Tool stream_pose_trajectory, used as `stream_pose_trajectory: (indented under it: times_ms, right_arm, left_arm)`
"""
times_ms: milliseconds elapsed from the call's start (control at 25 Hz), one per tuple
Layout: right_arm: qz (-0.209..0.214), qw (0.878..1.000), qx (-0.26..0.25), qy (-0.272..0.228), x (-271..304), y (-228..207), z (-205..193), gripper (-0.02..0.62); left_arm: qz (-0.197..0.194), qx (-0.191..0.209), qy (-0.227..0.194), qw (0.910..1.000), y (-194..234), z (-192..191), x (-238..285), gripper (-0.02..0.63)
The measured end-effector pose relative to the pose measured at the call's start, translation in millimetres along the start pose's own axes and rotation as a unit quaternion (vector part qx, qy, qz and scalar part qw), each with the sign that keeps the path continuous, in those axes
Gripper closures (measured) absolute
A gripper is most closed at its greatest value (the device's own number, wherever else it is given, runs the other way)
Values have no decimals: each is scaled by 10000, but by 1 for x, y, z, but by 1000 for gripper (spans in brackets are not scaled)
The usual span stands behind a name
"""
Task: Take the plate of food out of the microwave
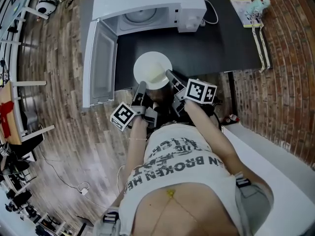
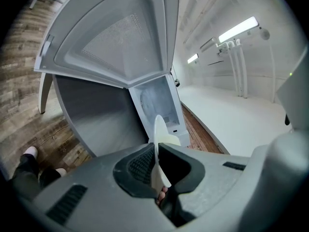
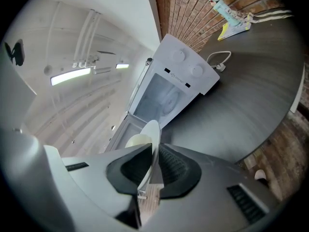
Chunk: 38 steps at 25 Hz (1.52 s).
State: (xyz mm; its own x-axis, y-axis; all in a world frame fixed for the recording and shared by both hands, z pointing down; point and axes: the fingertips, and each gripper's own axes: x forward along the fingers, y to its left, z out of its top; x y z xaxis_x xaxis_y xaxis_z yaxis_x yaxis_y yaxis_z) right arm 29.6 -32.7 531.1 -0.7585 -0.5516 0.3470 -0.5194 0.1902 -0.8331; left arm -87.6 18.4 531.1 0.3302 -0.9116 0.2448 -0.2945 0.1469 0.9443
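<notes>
A white plate [image 1: 152,70] with pale yellow food [image 1: 156,75] hangs over the dark table [image 1: 216,43], just in front of the open white microwave [image 1: 147,4]. My left gripper [image 1: 141,87] is shut on the plate's near left rim. My right gripper [image 1: 170,76] is shut on its near right rim. In the left gripper view the plate [image 2: 158,129] stands edge-on between the jaws of my left gripper [image 2: 157,154], with the microwave's cavity [image 2: 157,103] beyond. The right gripper view shows the plate [image 3: 150,134] and food [image 3: 137,140] clamped in my right gripper [image 3: 153,154].
The microwave door [image 1: 101,63] swings out wide to the left, past the table's edge. A white cable [image 1: 212,13] runs behind the microwave. A yellow booklet and a small toy [image 1: 248,6] lie at the table's far right, by the brick wall [image 1: 290,58].
</notes>
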Motion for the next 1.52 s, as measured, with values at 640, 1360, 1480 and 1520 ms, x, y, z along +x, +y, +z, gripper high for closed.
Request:
stream_pose_trajectory:
  times_ms: [640, 1360, 1480, 1520]
  right_arm:
    - [-173, 9980, 223, -566, -2, 26, -68, 551]
    - [-44, 9995, 159, -265, -19, 16, -41, 552]
    - [15, 9997, 150, -212, -21, 11, -33, 551]
    - [34, 9997, 153, -198, -22, 9, -30, 551]
  left_arm:
    - [-220, 187, 546, 9981, 23, 21, -56, 580]
    - [-133, 67, 191, 9997, 4, -2, -43, 580]
    - [-109, 127, 118, 9998, 0, -7, -36, 580]
    - [-100, 145, 96, 9998, -1, -10, -34, 580]
